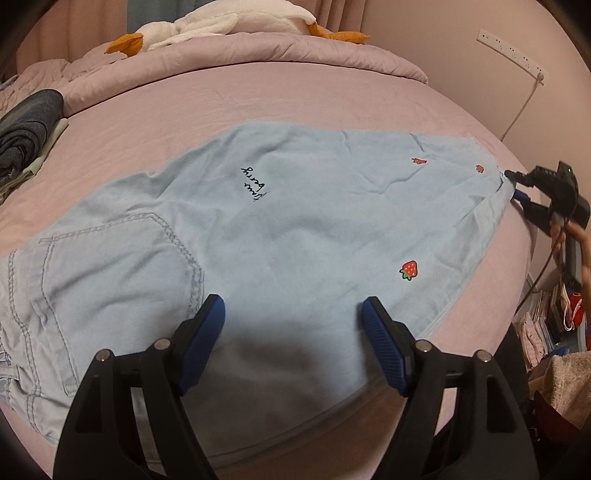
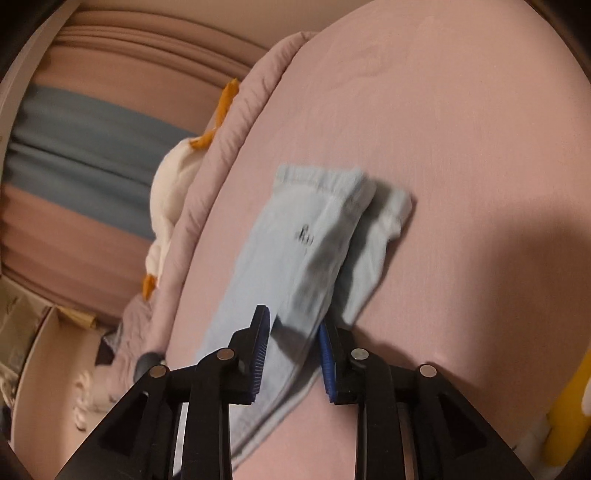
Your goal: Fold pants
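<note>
Light blue pants (image 1: 280, 236) with strawberry prints and black script lie flat on the pink bed, folded lengthwise, waist at the left. My left gripper (image 1: 293, 314) is open and empty, hovering just above the near edge of the pants. My right gripper (image 1: 511, 184) is at the leg hems on the right. In the right wrist view, the right gripper (image 2: 293, 325) has its jaws partly closed around the hem of the pants (image 2: 314, 229), with fabric between the blue pads (image 2: 260, 339).
A pink bed sheet (image 1: 258, 96) lies under the pants, with a rolled pink quilt (image 1: 236, 51) and a white goose plush (image 1: 207, 22) at the back. Dark folded clothes (image 1: 26, 125) lie at the left. A power strip (image 1: 509, 51) hangs on the wall.
</note>
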